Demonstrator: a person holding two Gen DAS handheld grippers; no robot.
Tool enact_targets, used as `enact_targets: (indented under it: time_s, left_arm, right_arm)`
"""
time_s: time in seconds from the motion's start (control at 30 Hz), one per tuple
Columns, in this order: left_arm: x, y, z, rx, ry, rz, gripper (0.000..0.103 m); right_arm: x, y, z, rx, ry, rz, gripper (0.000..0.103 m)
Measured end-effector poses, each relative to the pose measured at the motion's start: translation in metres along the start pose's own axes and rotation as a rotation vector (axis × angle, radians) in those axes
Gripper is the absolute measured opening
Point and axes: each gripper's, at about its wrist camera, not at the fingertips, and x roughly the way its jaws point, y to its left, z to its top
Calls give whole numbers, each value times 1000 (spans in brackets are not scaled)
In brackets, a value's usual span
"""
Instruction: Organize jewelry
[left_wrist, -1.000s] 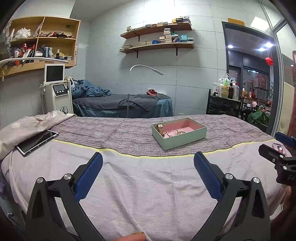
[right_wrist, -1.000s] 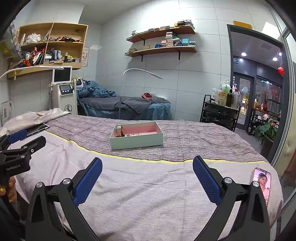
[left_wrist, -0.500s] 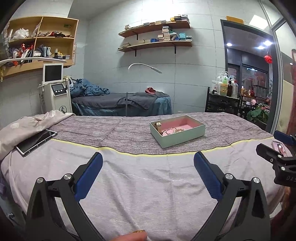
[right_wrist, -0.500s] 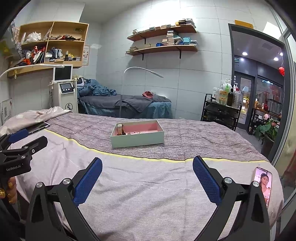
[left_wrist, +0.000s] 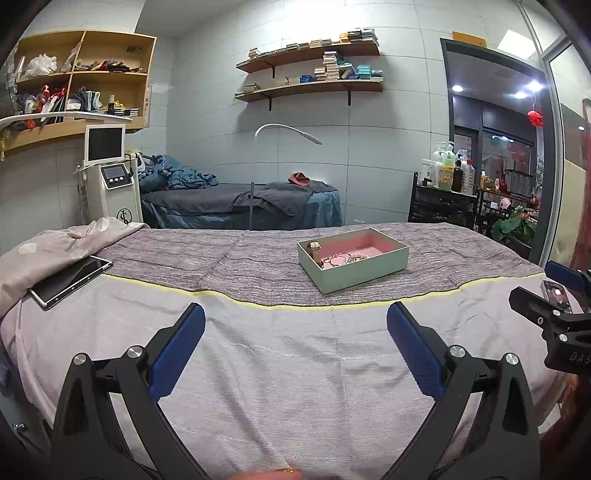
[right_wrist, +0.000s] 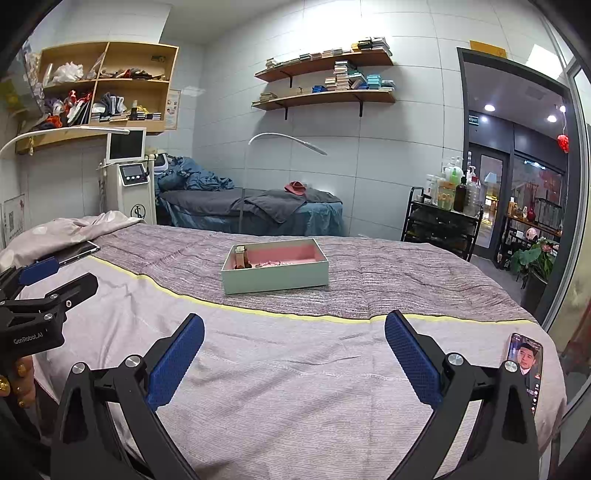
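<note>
A pale green box with a pink lining sits on the bed's grey striped blanket; it also shows in the right wrist view. Inside lie a watch standing at the left end and tangled bracelets or chains. My left gripper is open and empty, low over the pale sheet, well short of the box. My right gripper is open and empty too, also short of the box. Each gripper shows at the edge of the other's view.
A tablet lies on the bed's left side by a bunched quilt. A phone with a lit screen lies at the bed's right edge. A second bed, a machine on a stand and a bottle trolley stand behind.
Both views have shifted only slightly; the box sits a little lower and nearer in frame. Both grippers stay open and empty.
</note>
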Motion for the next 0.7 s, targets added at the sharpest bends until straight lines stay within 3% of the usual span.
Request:
enact_targets:
  time_s: [0.33,0.7]
  left_arm:
    - [1,2,-1,-21,5,-17,97]
    - [1,0,-2,-3,9,13,97]
  right_arm:
    - [3,2,0,-1,5,2,96]
    - [5,4,-3,-4,9,5,96]
